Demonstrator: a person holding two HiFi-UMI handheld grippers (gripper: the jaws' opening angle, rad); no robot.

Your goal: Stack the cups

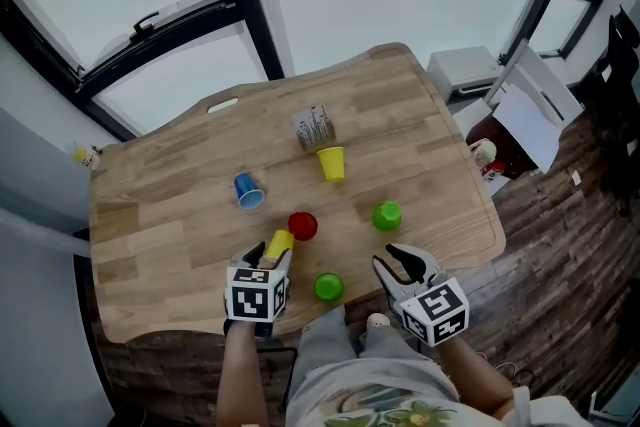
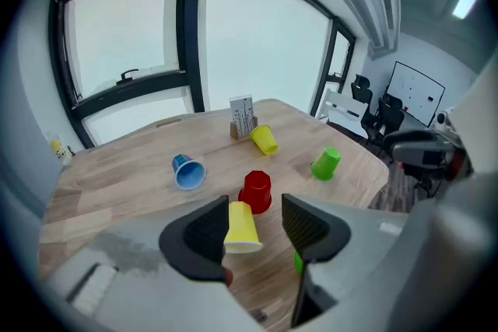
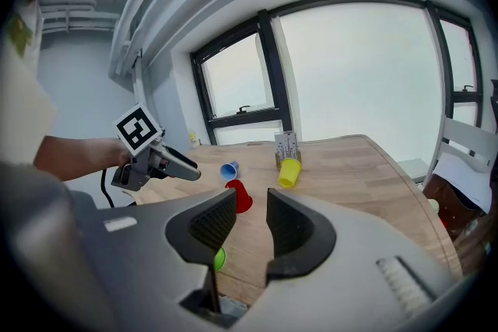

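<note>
On the desk (image 1: 150, 215) the blue cup (image 1: 249, 192) lies on its side at the left, mouth towards the person. Nearer the front edge, the left gripper (image 1: 270, 255) has its jaws wide apart around the near yellow cup (image 1: 278, 244). That cup stands mouth-down against the jaw on the left of the left gripper view, with a clear gap to the other jaw, so nothing is clamped. Just beyond it stands the red cup (image 1: 302, 226), also mouth-down. To the right of the left gripper, close to the desk's front edge, sits the near green cup (image 1: 328, 287). Farther back, at the middle, the holder (image 1: 314, 127) stands with the far yellow cup (image 1: 331, 163) lying on its side just in front of it. The far green cup (image 1: 387, 215) is right of the red cup, well apart from it. The right gripper (image 1: 400, 260) hovers at the front right edge, its jaws a narrow way apart and holding nothing.
</note>
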